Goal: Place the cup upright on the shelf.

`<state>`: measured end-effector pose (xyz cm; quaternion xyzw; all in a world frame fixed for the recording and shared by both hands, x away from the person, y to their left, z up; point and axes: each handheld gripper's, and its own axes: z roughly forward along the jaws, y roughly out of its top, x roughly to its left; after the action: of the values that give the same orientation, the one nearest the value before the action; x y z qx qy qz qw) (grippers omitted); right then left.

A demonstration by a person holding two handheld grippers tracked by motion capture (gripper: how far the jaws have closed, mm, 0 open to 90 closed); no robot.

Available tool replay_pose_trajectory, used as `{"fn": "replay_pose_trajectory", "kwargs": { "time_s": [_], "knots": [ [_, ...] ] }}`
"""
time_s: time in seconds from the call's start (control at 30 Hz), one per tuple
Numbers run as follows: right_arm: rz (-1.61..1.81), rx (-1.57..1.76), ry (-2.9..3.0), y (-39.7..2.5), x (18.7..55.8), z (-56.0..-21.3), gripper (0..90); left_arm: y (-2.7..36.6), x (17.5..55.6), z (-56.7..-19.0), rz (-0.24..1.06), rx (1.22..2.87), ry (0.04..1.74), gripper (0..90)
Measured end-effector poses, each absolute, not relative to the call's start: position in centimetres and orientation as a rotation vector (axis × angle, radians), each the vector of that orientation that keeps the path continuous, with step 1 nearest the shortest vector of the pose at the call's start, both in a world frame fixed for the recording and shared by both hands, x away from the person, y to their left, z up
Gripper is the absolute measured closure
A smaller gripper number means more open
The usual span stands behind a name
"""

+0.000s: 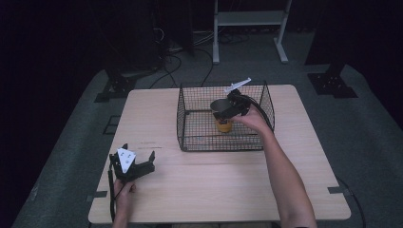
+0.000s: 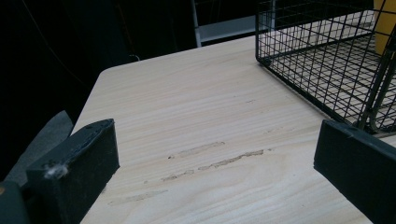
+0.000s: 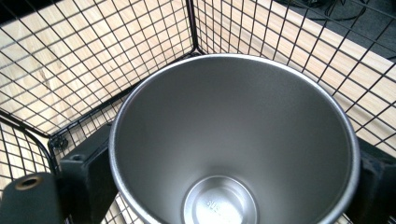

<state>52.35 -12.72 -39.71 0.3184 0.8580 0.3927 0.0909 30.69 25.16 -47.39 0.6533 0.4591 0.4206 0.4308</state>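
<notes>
A cup with a yellow body (image 1: 223, 126) and a bare steel inside (image 3: 233, 140) stands upright inside the black wire basket (image 1: 190, 137), near its middle. My right gripper (image 1: 224, 114) reaches in from the right, and its jaws are shut on the cup's sides just below the rim, one black jaw on each side in the right gripper view. I cannot tell whether the cup rests on the basket floor. My left gripper (image 1: 139, 154) sits low at the table's front left with its jaws wide apart (image 2: 215, 158) and only bare wood between them.
The basket's walls (image 3: 93, 46) close in around the cup; its near-left corner (image 2: 303, 60) lies ahead and right of the left gripper. The wooden table (image 1: 214, 190) has bare room at the front. Cables and a metal stand (image 1: 249, 19) are on the floor behind.
</notes>
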Motion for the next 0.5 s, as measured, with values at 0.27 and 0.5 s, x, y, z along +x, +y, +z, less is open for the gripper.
{"fn": "replay_pose_trajectory", "kwargs": {
  "time_s": [0.27, 0.5],
  "knots": [
    [1.158, 0.91, 2.546, -12.82, 51.93, -39.62, 6.9, 25.15, 30.68, -47.39, 1.05, 1.629, 1.145, 0.0],
    [1.173, 0.902, 2.531, -12.85, 51.69, -39.28, 5.1, 25.15, 30.68, -47.39, 1.049, 1.63, 1.146, 0.0]
  ]
}}
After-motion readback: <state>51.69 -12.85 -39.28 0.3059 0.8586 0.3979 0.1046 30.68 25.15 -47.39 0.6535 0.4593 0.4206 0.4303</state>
